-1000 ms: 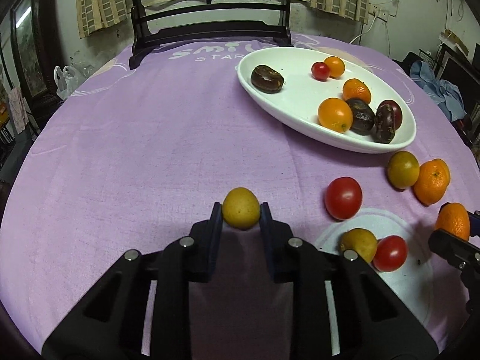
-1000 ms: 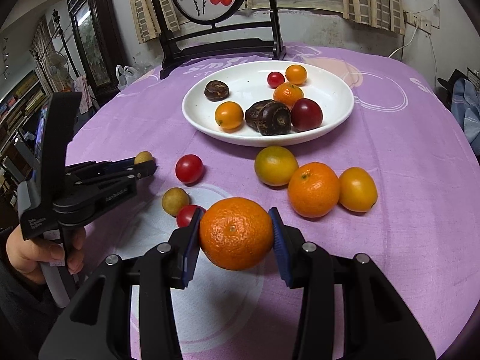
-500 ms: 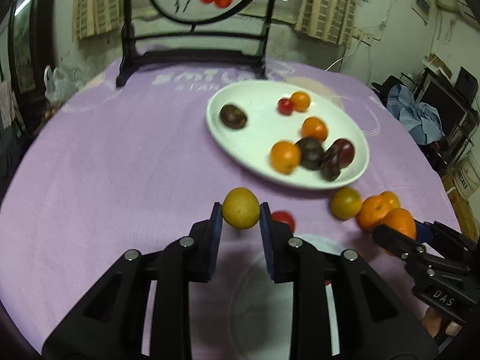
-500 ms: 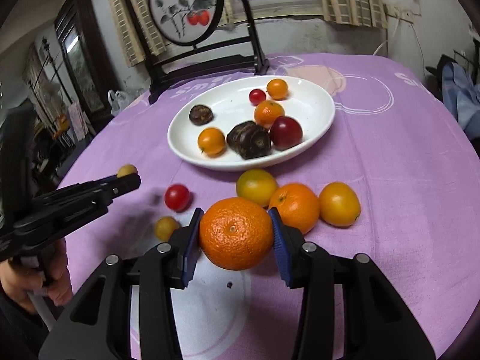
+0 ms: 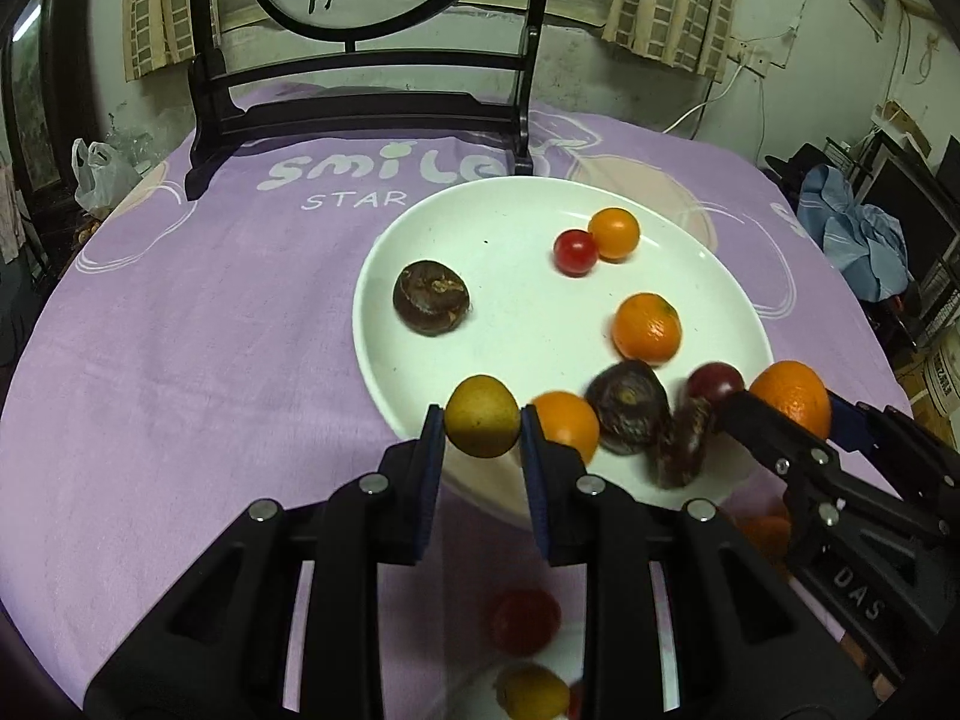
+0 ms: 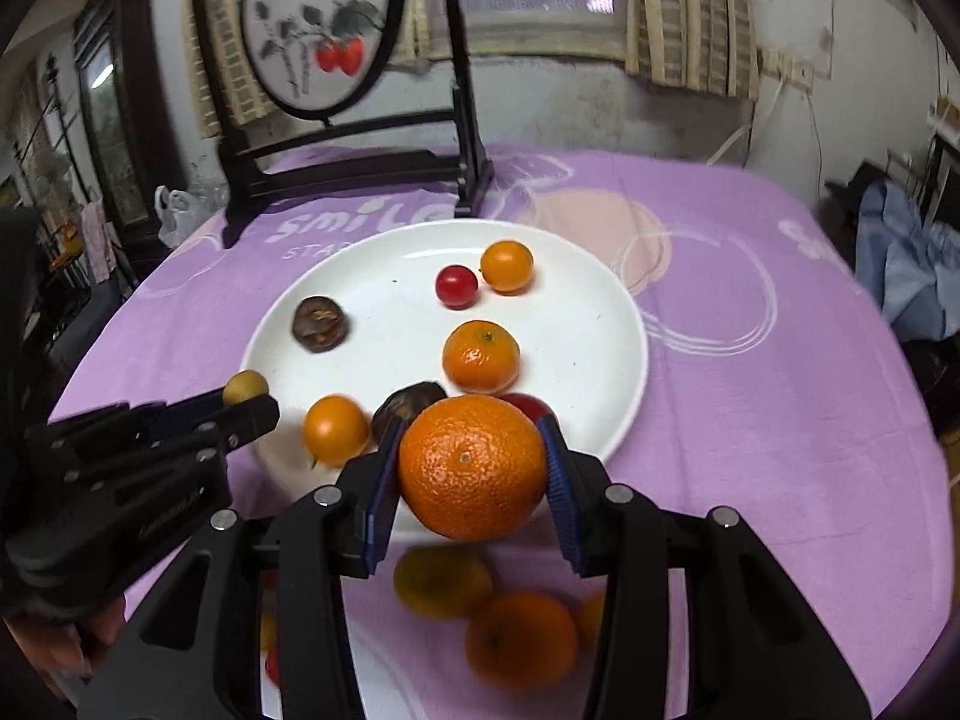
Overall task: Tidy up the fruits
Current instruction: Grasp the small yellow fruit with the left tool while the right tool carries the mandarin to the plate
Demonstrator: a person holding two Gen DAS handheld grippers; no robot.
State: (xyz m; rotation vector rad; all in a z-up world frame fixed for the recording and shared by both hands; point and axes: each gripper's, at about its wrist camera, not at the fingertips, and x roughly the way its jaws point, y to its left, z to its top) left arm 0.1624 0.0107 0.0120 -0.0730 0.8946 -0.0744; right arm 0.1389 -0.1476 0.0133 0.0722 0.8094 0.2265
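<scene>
White plate (image 5: 384, 276) holds eight fruits (mixed colours); left gripper (image 5: 483, 438) fingers grip a yellow fruit (image 5: 482, 424), right gripper (image 6: 474, 480) an orange (image 6: 472, 475).

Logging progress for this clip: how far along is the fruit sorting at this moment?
Partly done. The white plate already holds several fruits, among them a mandarin and a red cherry tomato. In hand: the left gripper carries a small yellow fruit, the right gripper a large orange, both at the plate's near edge. Left: blurred fruits on the purple cloth, including an orange one.
</scene>
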